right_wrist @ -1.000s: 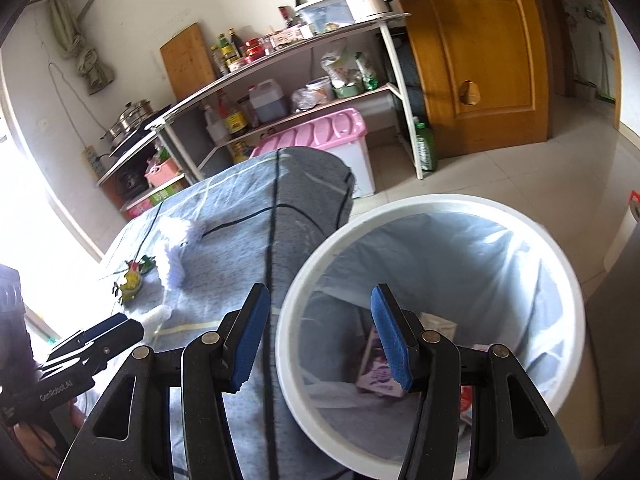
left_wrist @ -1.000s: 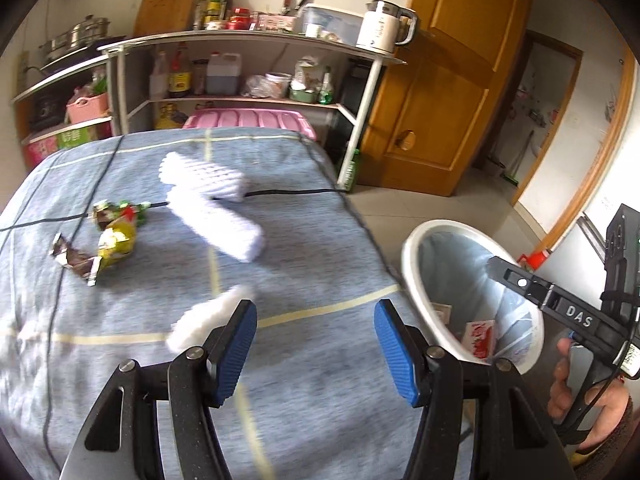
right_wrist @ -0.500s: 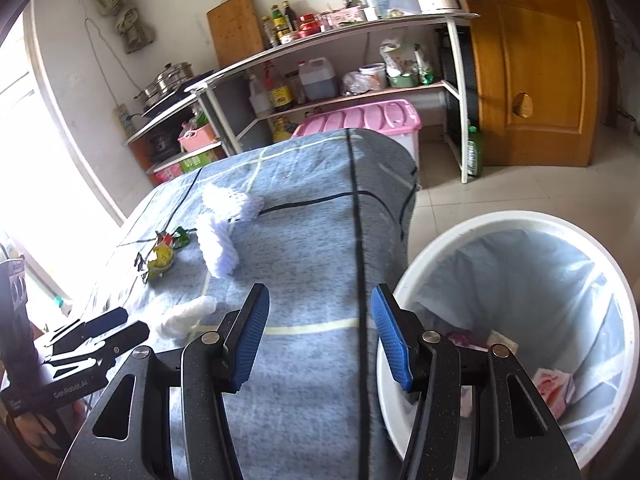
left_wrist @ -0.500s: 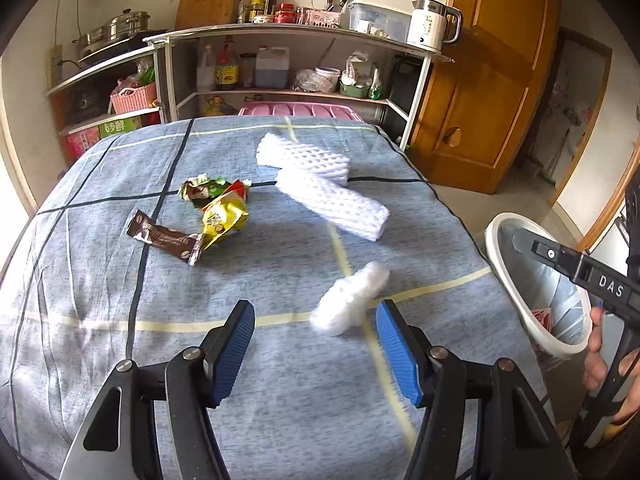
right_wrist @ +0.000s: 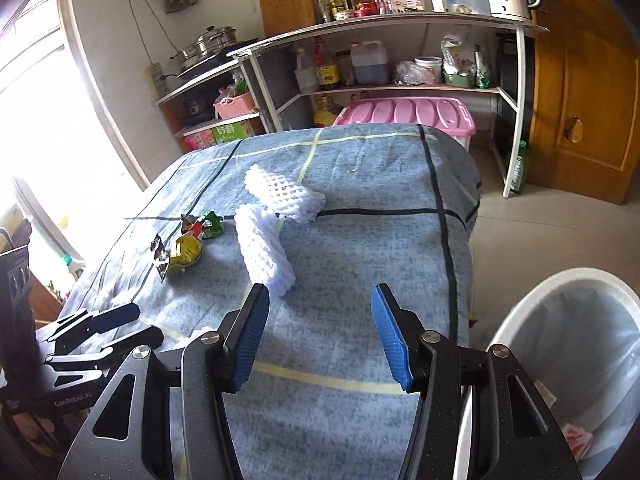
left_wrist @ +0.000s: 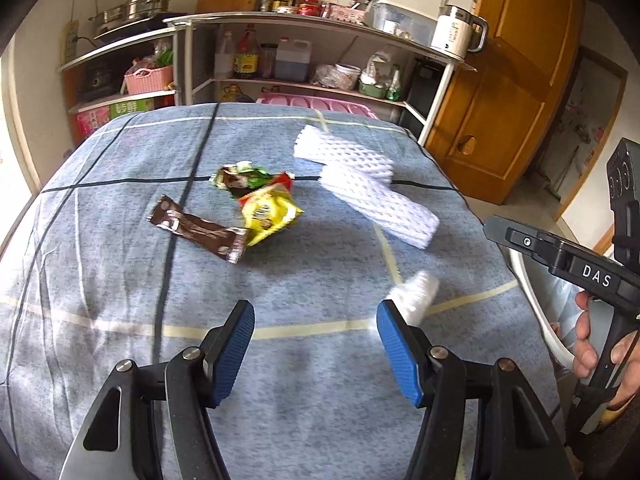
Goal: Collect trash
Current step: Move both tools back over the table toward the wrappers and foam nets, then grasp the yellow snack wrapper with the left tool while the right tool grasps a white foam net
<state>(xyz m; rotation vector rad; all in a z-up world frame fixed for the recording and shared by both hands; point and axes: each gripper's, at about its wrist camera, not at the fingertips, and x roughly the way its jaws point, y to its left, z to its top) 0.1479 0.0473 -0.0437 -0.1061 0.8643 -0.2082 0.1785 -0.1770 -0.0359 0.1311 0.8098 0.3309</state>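
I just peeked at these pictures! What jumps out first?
Two white foam nets lie across the middle of the blue checked tablecloth, with bright crumpled snack wrappers beside them. At the table's right edge stands a white trash bin, and two open hand-held grippers hover near the cloth, both empty.

Blue checked tablecloth (left_wrist: 320, 272) — white foam nets (left_wrist: 380, 208), brown wrapper (left_wrist: 196, 232), yellow wrapper (left_wrist: 270, 216).
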